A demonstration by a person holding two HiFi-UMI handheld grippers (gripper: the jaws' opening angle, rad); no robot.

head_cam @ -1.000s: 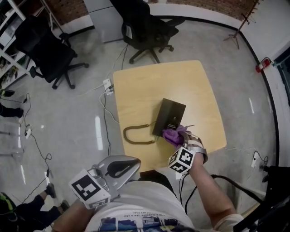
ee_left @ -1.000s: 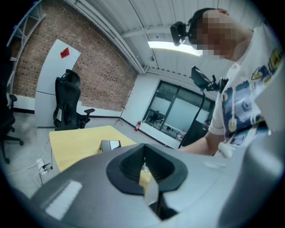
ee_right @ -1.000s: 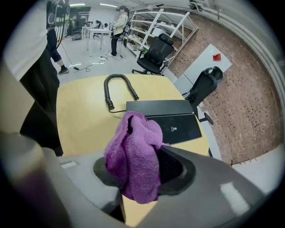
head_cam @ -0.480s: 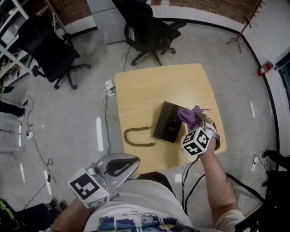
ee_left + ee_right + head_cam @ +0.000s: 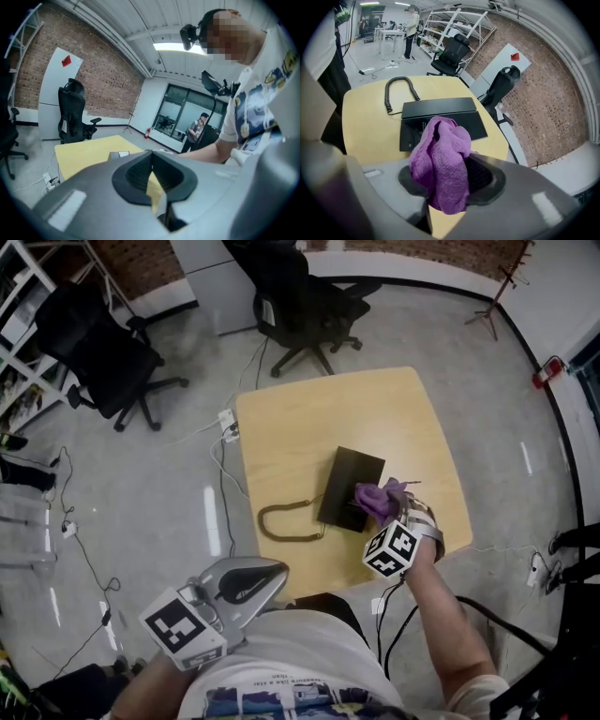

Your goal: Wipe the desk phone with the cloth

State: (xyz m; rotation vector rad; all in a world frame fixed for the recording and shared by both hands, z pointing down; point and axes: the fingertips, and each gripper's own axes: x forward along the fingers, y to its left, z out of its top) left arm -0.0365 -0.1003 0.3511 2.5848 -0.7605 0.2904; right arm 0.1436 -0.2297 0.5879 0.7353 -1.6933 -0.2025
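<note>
A black desk phone (image 5: 349, 484) lies flat near the middle of the yellow table (image 5: 291, 427). My right gripper (image 5: 387, 510) is shut on a purple cloth (image 5: 377, 500), which rests on the phone's near right part. In the right gripper view the cloth (image 5: 440, 159) bulges out of the jaws just above the phone (image 5: 440, 117). The phone's coiled cord (image 5: 284, 522) loops off its left side toward the table's near edge. My left gripper (image 5: 279, 569) hangs off the table by my body, shut with nothing in it (image 5: 151, 161).
Two black office chairs (image 5: 300, 296) (image 5: 98, 348) stand on the grey floor beyond and left of the table. A power strip with cables (image 5: 226, 421) lies by the table's left edge. People stand at desks far off (image 5: 410, 21).
My right gripper swept the cloth from the phone's near end up along its right side, then back toward me. The left gripper has stayed put.
</note>
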